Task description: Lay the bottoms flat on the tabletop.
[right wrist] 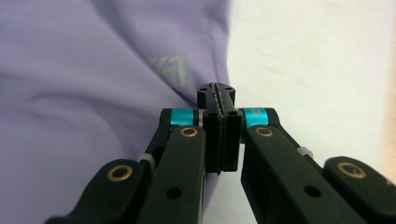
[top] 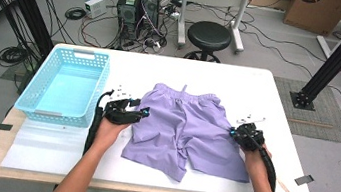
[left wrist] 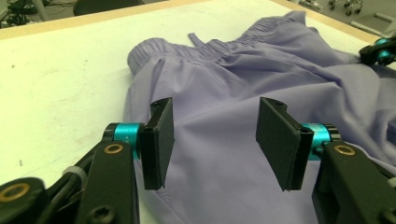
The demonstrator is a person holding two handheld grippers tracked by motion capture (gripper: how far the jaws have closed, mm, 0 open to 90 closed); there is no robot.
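Note:
A pair of purple shorts (top: 189, 129) lies spread on the white table (top: 246, 84), waistband at the far side, legs toward the person. My left gripper (top: 142, 111) is at the shorts' left edge, and its jaws stand open over the fabric (left wrist: 233, 79) with nothing pinched between the pads (left wrist: 159, 140). My right gripper (top: 233, 131) is at the shorts' right edge. Its jaws (right wrist: 215, 91) are pressed together on the cloth's side hem, and folds in the purple fabric (right wrist: 93, 93) run toward the tips. The right gripper (left wrist: 380, 51) also appears far off in the left gripper view.
A light blue plastic basket (top: 35, 107) stands at the table's left, holding nothing. Beyond the far edge are a black stool (top: 209, 36), computer towers (top: 138, 8) and cables on the floor. Bare tabletop lies to the right of the shorts.

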